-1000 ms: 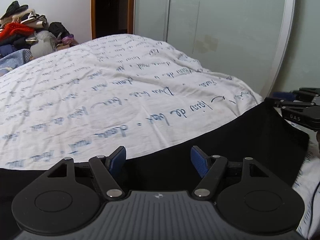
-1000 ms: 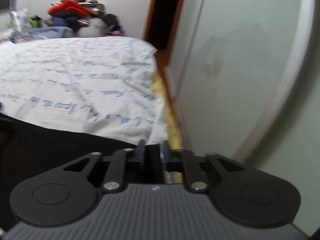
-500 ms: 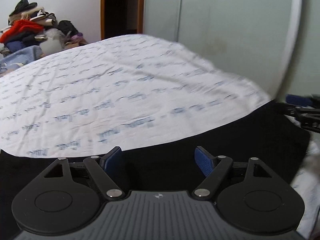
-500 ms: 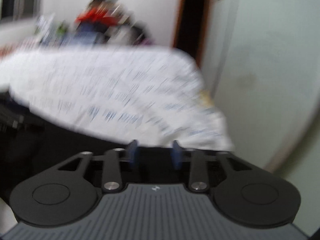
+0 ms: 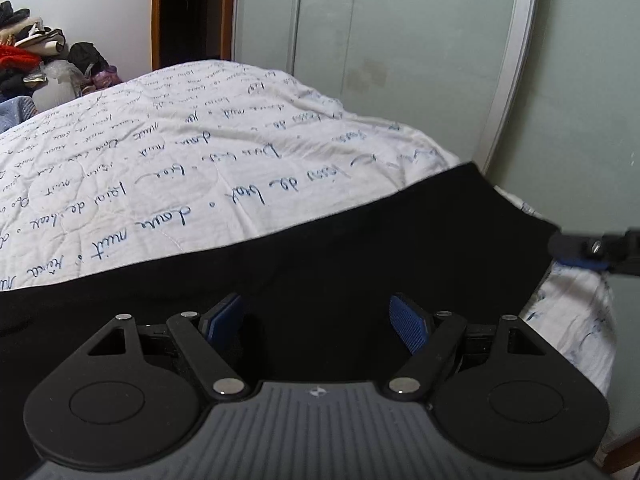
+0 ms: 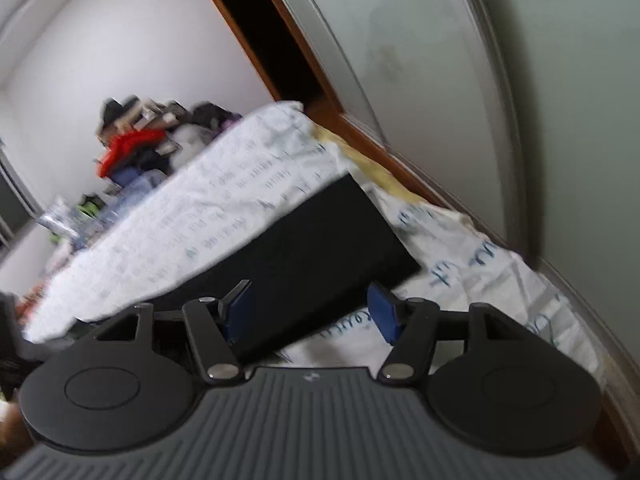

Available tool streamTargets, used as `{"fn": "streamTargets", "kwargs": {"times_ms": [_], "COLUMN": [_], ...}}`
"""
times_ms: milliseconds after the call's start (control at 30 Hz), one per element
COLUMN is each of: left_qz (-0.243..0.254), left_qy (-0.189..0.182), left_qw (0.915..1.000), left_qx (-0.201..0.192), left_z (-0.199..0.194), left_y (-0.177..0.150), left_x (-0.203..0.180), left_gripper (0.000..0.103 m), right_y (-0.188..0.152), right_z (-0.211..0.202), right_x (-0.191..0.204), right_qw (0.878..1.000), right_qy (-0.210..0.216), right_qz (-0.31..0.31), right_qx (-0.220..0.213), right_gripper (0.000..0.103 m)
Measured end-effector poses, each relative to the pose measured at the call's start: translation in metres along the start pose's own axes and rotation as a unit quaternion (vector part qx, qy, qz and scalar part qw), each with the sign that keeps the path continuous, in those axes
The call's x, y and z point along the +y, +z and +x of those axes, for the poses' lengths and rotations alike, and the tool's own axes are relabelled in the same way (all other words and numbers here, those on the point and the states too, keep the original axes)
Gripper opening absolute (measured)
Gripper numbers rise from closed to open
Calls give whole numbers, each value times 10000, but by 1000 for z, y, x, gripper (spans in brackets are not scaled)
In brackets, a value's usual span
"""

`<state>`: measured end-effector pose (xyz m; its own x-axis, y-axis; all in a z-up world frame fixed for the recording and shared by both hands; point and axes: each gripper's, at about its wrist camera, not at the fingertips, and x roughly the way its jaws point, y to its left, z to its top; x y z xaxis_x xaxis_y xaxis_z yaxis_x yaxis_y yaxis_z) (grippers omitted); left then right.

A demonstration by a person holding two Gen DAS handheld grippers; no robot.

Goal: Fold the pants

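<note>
Black pants (image 5: pixel 360 248) lie flat across the near part of a bed, their right end reaching the bed's edge. My left gripper (image 5: pixel 316 312) hovers over the dark cloth, open, with nothing pinched between its blue pads. My right gripper (image 6: pixel 308 304) is rolled to one side and its jaws are opening; the pants' end (image 6: pixel 320 240) lies under and between the fingers, but the pads do not press on it. In the left wrist view the right gripper (image 5: pixel 576 256) shows at the pants' right corner.
The bed wears a white cover (image 5: pixel 160 160) printed with blue handwriting, also in the right wrist view (image 6: pixel 200 232). A pile of clothes (image 5: pixel 24 60) sits beyond the bed's far end. Pale green sliding wardrobe doors (image 5: pixel 400 40) stand close along the bed's right side.
The right gripper's jaws went from nearly shut to wide apart, and it rolled and swung sideways. The left gripper shifted a little over the pants and its jaws widened slightly.
</note>
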<state>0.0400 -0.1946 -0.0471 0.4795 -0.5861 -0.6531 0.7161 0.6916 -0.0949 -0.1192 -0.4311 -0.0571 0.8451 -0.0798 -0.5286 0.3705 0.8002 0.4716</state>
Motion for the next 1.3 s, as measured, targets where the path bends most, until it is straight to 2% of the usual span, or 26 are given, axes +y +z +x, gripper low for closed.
{"fn": "streamTargets", "kwargs": {"times_ms": [200, 433, 533, 600, 700, 767, 833, 900, 967, 1067, 1133, 1200, 1300], "left_qz": [-321, -292, -374, -481, -859, -1359, -1781, -2069, -2282, -2549, -2770, -2965, -3106], "left_qy": [41, 65, 15, -88, -512, -975, -1428, -1789, -2008, -2185, -2262, -2328, -2309], "left_qw": [9994, 9995, 9992, 9986, 9939, 9832, 9690, 9565, 9473, 9364, 9276, 9190, 9154], "left_qx": [85, 77, 119, 198, 468, 731, 943, 1013, 1015, 1025, 1082, 1154, 1111], "left_z": [2, -2, -1, 0, 7, 13, 21, 28, 34, 45, 53, 61, 64], "left_y": [1, 0, 1, 4, 15, 23, 32, 39, 43, 45, 43, 42, 38], "left_x": [9, 9, 10, 12, 19, 27, 31, 30, 27, 20, 18, 17, 19], "left_gripper": [80, 80, 80, 80, 80, 80, 80, 80, 80, 80, 81, 81, 81], "right_y": [-8, -5, -6, -7, -9, -8, -8, -9, -16, -30, -40, -47, -60], "right_z": [2, 19, 22, 25, 26, 24, 19, 17, 18, 21, 21, 20, 23], "right_x": [-3, -22, -31, -39, -43, -31, -8, 22, 52, 86, 103, 115, 129], "right_qw": [9998, 9962, 9904, 9861, 9856, 9914, 9957, 9905, 9740, 9460, 9322, 9234, 9105], "right_qy": [-130, -83, -70, -112, -58, -195, -423, -745, -1017, -1154, -1082, -927, -765], "right_qz": [116, 845, 1314, 1574, 1596, 1133, 305, -736, -1769, -2849, -3295, -3584, -3958], "right_qx": [54, -191, -431, -512, -563, -624, -759, -892, -981, -1025, -1037, -1014, -917], "right_gripper": [60, 59, 43, 17, 12, 11, 10, 10, 10, 10, 10, 10, 10]}}
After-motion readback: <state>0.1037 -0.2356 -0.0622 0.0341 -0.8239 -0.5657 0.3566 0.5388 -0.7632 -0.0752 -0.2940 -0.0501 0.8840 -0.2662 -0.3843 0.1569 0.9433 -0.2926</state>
